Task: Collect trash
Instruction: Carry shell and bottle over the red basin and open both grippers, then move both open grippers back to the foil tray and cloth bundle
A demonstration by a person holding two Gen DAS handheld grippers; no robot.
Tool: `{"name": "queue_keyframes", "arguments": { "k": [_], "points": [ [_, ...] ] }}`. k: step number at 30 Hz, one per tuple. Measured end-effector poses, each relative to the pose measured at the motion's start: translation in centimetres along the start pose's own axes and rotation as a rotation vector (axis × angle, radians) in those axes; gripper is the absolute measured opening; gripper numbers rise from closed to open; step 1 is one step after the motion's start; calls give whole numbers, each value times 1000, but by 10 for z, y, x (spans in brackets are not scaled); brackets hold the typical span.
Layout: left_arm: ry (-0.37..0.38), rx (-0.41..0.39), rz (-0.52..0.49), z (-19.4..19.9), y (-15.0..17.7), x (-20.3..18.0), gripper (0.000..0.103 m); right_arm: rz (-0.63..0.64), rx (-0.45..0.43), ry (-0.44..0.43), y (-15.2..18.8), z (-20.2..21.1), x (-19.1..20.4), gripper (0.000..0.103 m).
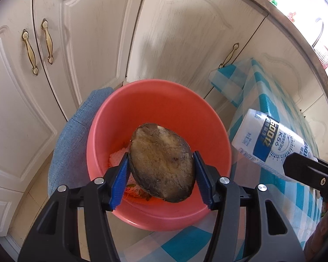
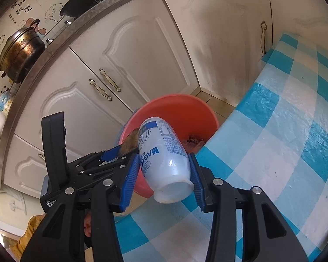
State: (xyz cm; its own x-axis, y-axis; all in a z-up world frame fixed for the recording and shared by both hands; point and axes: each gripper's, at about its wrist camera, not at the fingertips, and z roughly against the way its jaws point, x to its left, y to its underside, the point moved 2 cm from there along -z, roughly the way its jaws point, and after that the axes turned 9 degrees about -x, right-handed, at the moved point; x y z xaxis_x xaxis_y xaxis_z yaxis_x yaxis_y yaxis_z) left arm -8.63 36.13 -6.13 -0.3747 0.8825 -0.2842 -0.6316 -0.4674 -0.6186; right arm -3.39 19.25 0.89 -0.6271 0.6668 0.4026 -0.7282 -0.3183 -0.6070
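My left gripper (image 1: 161, 182) is shut on a brown, dried-out piece of food waste (image 1: 161, 163), which hangs over the red plastic basin (image 1: 159, 96). Scraps and a wrapper lie at the basin's bottom. My right gripper (image 2: 163, 180) is shut on a white bottle with blue print (image 2: 164, 159), its open mouth towards the camera, tilted above the basin's (image 2: 185, 107) near rim. In the left wrist view the bottle (image 1: 271, 144) and the black right gripper come in from the right. The right wrist view shows the left gripper (image 2: 111, 155) holding the brown piece (image 2: 131, 140) just left of the bottle.
The basin stands on a blue cushion (image 1: 72, 139) beside a table with a blue-and-white checked cloth (image 2: 284, 131). White cabinet doors (image 1: 87, 43) with brass handles rise behind it. Pots (image 2: 21, 52) stand on the counter above.
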Motion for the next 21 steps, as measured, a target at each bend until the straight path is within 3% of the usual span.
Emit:
{"name": "queue_keyframes", "arguments": {
  "k": [3, 7, 10, 21],
  "points": [
    [-1, 20, 7, -5, 2, 2, 57, -4, 4, 9, 1, -5, -2, 49],
    [6, 33, 18, -10, 2, 3, 59, -22, -11, 9, 1, -3, -4, 69],
    [-4, 25, 12, -9, 0, 3, 81, -48, -28, 14, 2, 3, -9, 75],
    [-51, -40, 77, 17, -6, 18, 86, -36, -175, 127, 20, 62, -29, 88]
  ]
}}
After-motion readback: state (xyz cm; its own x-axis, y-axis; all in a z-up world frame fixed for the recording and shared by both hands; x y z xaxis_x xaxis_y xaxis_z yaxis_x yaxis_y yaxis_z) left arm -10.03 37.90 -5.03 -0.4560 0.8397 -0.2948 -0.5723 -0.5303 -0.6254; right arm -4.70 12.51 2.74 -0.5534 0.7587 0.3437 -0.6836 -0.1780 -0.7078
